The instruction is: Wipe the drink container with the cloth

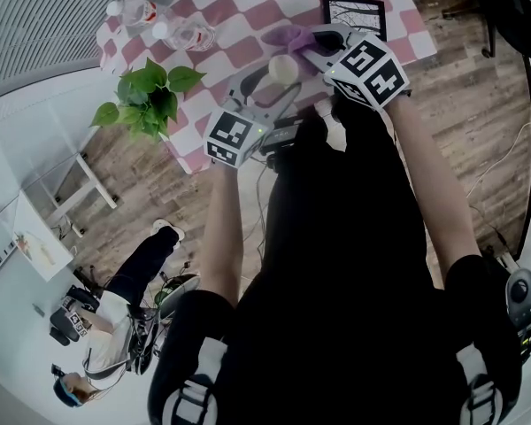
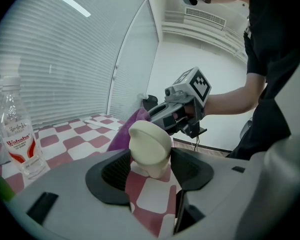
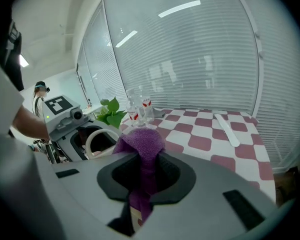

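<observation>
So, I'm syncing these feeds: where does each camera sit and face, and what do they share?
Head view: on the person's head, steeply down at the red checked table; forearms, left gripper, right gripper show.
Left gripper view: on that gripper, along jaws clamping a cream cup; right forearm beyond.
Right gripper view: along jaws shut on a purple cloth; left forearm beside.
Gripper views share cup and cloth.

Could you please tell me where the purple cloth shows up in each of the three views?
Head view: the purple cloth is at top centre, just beyond the cream cup.
Left gripper view: centre, just behind the cream cup.
Right gripper view: centre, pinched between the jaws.
Shared landmark: the cream cup, next to the cloth in every view.
</observation>
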Motion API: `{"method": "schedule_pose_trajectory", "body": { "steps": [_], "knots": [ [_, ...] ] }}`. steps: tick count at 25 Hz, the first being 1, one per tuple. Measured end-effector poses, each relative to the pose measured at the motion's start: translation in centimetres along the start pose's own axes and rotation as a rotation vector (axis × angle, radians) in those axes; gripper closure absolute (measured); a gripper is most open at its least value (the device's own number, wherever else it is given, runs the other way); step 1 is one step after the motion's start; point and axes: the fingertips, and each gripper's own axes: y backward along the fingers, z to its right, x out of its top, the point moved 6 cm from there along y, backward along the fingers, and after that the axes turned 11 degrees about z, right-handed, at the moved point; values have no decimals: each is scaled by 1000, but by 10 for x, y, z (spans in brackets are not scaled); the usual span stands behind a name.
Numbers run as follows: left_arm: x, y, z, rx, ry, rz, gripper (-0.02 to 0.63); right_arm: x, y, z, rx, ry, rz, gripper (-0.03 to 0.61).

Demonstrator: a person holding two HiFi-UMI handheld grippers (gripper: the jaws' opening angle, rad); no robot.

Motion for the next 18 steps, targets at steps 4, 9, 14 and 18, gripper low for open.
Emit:
{"method": "schedule_pose_trajectory", "body": {
  "steps": [4,9,14,18],
  "knots": [
    [-2,1,-2,2,11,-8,342,-27,5,13,-52,-46,-53,515],
    [0,-1,-2,-4,19,-10,342,-64,18,26,-122,-95,-128,515],
    [3,-6,-4,-23,7,-13,342,-65,32,28,-168,-81,-118,515],
    [8,-14,-2,-36,-10,-16,343,-41,57,33,-248,-88,-8,515]
  ]
}}
